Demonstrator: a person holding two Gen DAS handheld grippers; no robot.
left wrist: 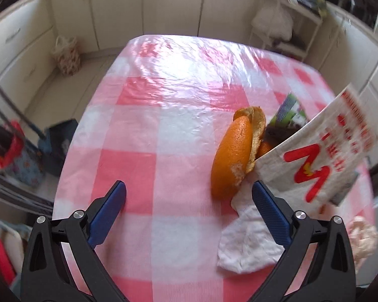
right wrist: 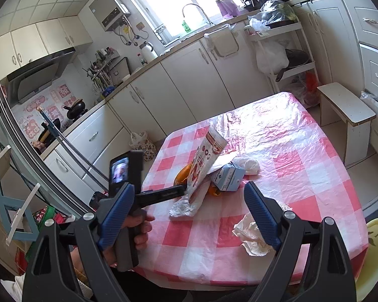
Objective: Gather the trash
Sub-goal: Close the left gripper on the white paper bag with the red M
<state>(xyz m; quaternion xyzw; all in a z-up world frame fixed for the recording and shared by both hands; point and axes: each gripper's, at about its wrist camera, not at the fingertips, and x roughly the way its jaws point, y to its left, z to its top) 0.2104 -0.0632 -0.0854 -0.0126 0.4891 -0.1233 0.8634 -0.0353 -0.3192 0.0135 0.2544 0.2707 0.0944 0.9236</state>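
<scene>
Across the middle of both frames stretched the worktop (right wrist: 302, 156) under a pink-and-white checked plastic cover, with the trash gathered near its centre. At lower centre of the left wrist view, the left tool (left wrist: 189, 188) stood with its blue pads wide apart and nothing between them; the snack packet (left wrist: 312, 156) tilted up just beside its right pad, blurred, and whether it touched that pad could not be told. Left of the packet lay the orange peel (left wrist: 229, 158), with a crumpled white tissue (left wrist: 247, 241) below it. In the right wrist view the same left tool (right wrist: 185, 190) reached in from the left, held by a hand (right wrist: 138, 229), its tip against the packet (right wrist: 204, 166), which stood upright on edge. A small blue carton (right wrist: 228, 176) lay just right of the packet. At the bottom of that view the right tool (right wrist: 189, 193) gaped wide and empty, a second crumpled tissue (right wrist: 249, 236) beside its right pad.
</scene>
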